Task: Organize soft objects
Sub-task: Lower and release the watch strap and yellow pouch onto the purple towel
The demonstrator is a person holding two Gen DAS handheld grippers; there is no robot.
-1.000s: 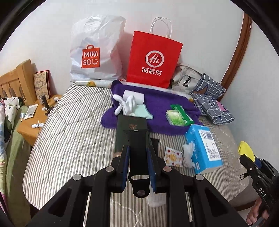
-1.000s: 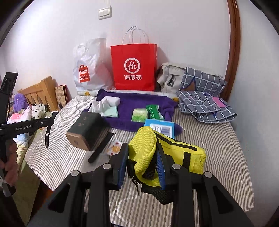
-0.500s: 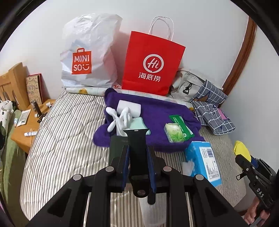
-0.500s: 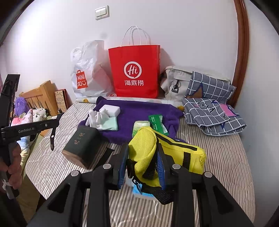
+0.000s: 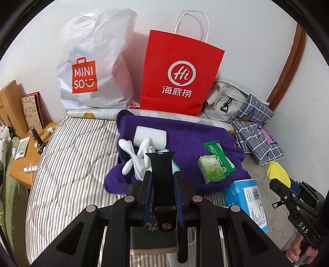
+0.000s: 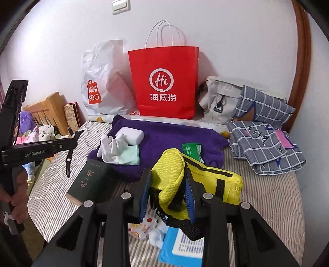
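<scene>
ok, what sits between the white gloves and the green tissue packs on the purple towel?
Nothing: bare purple towel between the white gloves and the green tissue packs. Left wrist view shows the gap best.

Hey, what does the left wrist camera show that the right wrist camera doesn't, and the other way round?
Only the left wrist view shows the black strap clamped in the left hand-held gripper and the pale green tissue pack.

Only the right wrist view shows the whole yellow mesh pouch pinched in the right hand-held gripper, the wall switch and the orange-patterned packet.

Both show the red paper bag, white Miniso bag, purple towel, white gloves, dark green box, blue tissue box and checked cloth.
</scene>
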